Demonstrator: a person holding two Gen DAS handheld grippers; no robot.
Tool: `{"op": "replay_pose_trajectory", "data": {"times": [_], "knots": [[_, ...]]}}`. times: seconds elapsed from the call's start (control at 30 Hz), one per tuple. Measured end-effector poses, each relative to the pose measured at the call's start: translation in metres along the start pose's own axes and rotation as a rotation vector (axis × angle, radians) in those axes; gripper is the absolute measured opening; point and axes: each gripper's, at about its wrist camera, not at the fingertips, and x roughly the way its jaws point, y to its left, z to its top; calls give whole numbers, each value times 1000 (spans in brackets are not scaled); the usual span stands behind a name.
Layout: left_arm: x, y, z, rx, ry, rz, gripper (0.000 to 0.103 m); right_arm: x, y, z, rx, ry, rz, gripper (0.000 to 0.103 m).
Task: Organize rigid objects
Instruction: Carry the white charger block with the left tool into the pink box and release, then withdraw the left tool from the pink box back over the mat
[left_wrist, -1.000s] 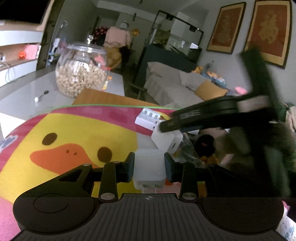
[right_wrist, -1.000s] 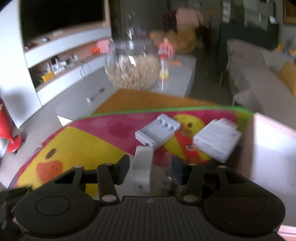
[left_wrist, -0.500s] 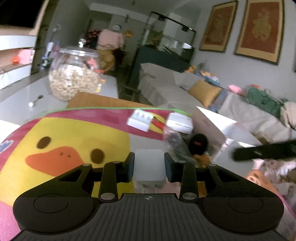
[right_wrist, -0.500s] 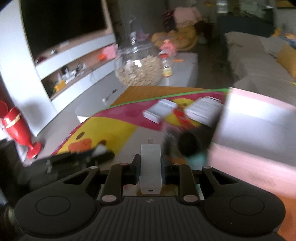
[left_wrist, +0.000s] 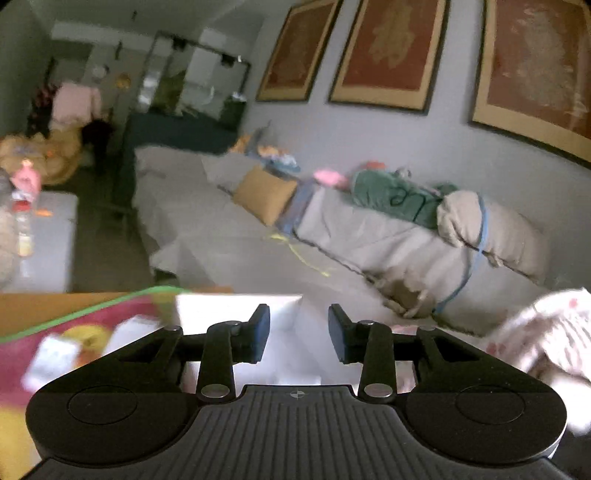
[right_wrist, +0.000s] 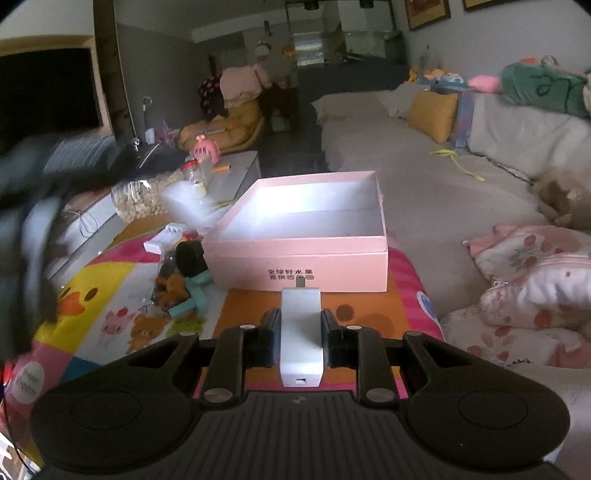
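Observation:
My right gripper is shut on a white charger block, held above the colourful mat just in front of an open pink box. The box looks empty inside from the right wrist view. My left gripper is open and empty, with the box's pale inside blurred just beyond it. In the right wrist view the left gripper is a dark blur at the far left. A white battery case and a blurred white block lie left of the box.
A bag of small toys and a teal piece lie on the duck-print mat left of the box. A glass jar of nuts stands on the low table behind. A grey sofa and patterned cushions lie to the right.
My left gripper has swung right towards the box, opened and no longer holds its white block. My right gripper has carried its charger to just in front of the pink box.

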Motion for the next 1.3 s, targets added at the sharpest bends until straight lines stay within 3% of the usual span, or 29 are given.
{"op": "replay_pose_trajectory", "data": {"times": [0.1,0.2,0.3,0.5,0.67,0.77,0.83,0.9,1.0,1.1,1.3], "knots": [[32,9,5,-55,31,54,39,1,-4,1,13,-8,13,22],[10,27,-13,-116,-44,79,39,-2,-10,3,29,-31,4,22],[-26,43,-47,-152,-50,69,39,-1,-17,15,61,-47,10,22],[-74,55,-109,-115,35,102,39,36,-22,66,148,-95,37,22],[-87,68,-127,-112,91,124,39,82,-7,108,103,-114,19,22],[-88,77,-134,-144,108,134,39,98,-1,115,89,-88,3,24],[-87,79,-138,-162,112,141,39,102,2,109,86,-69,11,31],[-86,79,-139,-167,111,142,39,102,5,96,71,-58,6,50],[-87,73,-135,-154,98,138,39,95,12,69,30,-78,-22,71],[-85,71,-127,-144,87,157,39,89,17,45,2,-85,-8,80],[-73,92,-88,-103,29,277,39,93,34,20,-81,3,64,80]]}}
